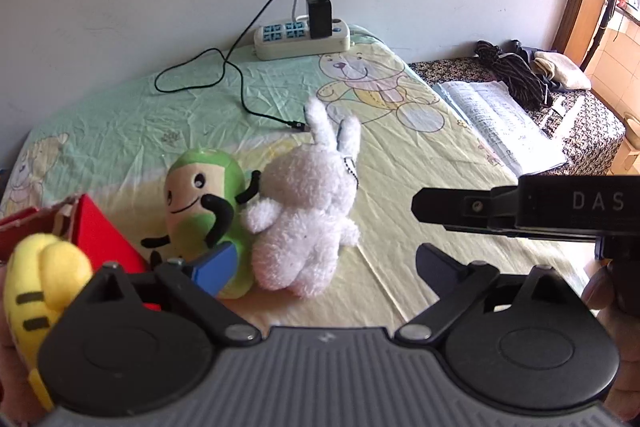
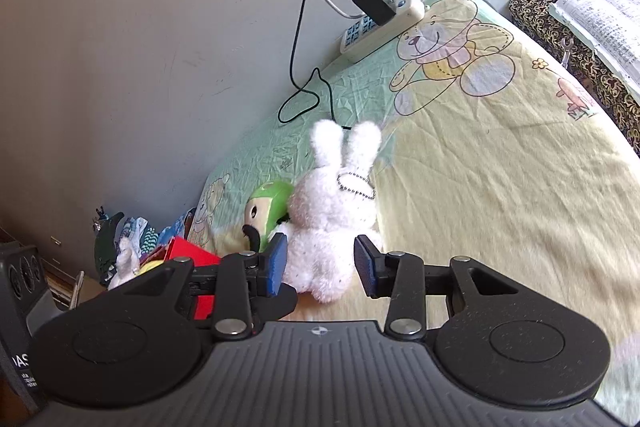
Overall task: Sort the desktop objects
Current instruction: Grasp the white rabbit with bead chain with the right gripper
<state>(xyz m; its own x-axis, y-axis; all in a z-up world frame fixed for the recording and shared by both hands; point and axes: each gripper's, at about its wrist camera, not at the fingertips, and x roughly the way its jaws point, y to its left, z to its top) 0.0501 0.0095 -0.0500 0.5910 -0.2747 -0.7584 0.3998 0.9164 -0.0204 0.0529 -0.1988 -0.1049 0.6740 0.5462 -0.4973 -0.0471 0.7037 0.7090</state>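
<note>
I've got the right hand-held gripper (image 2: 320, 263) released, straddling the white rabbit plush (image 2: 332, 223); next: clench, lift toward red box (image 2: 188, 251).

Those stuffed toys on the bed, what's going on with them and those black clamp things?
A person holds a hand-held gripper in each hand and is sorting toys. The right hand-held gripper is open, its pads either side of the white plush rabbit, not yet closed on it. The left hand-held gripper is also open and holds nothing. A green plush lies against the rabbit, beside a red box holding a yellow plush.
</note>
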